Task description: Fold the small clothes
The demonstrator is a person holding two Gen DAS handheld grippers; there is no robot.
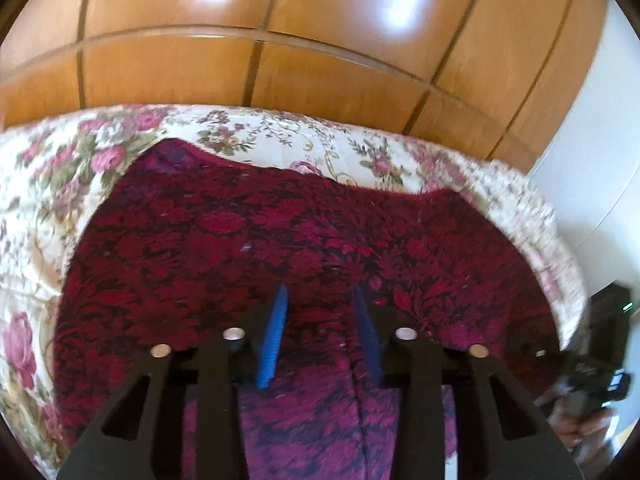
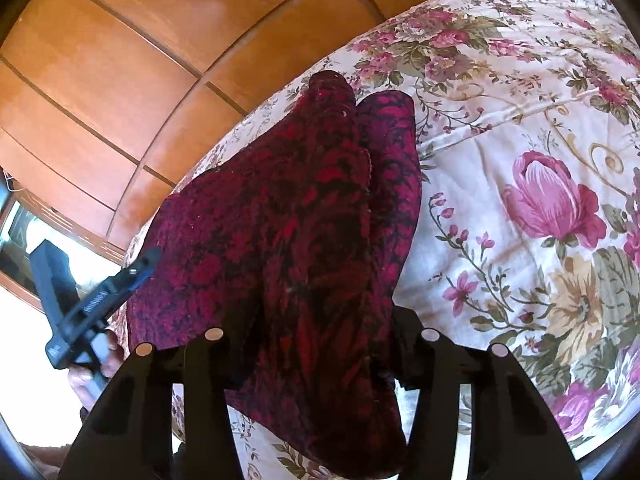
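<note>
Dark red patterned garment [image 1: 280, 232] on floral bedspread [image 1: 48, 184], left gripper [image 1: 320, 320] jaws narrow with cloth between, right gripper [image 2: 320, 344] jaws holding bunched garment, wooden wardrobe [image 1: 320, 40] at 12 o'clock

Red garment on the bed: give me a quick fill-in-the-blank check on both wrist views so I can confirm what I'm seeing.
1. The dark red patterned garment lies on a cream bedspread printed with ____.
2. In the left wrist view, the left gripper has pads coloured ____.
3. Behind the bed stand glossy panels made of ____.
4. In the right wrist view, the garment drapes over the right gripper and hides its ____.

Missing words: flowers; blue; wood; fingers
</note>
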